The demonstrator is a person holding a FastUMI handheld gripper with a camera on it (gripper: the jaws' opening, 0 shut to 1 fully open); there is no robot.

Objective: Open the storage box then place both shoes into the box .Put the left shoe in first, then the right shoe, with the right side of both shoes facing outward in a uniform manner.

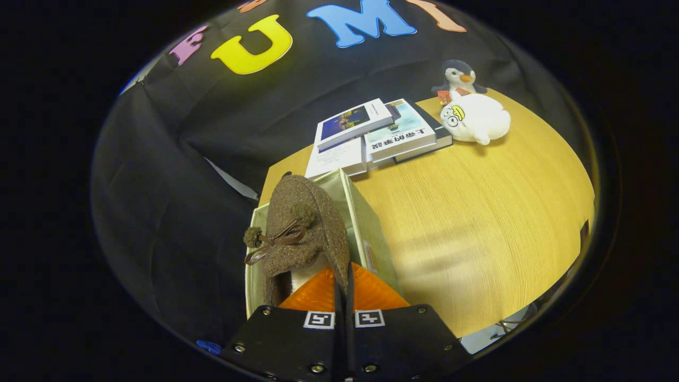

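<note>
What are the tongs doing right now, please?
Tongs: closed, pinching the rim of the brown shoe, which hangs over the open box.

A staged recording booth made up as a homely corner — black cloth (175, 159) hangs as backdrop behind a light wooden table (477, 212). On it lie a few stacked books (371, 135) and two plush toys — a penguin (459, 77) and a white round one (475, 123) — household props, not real living clutter.
</note>
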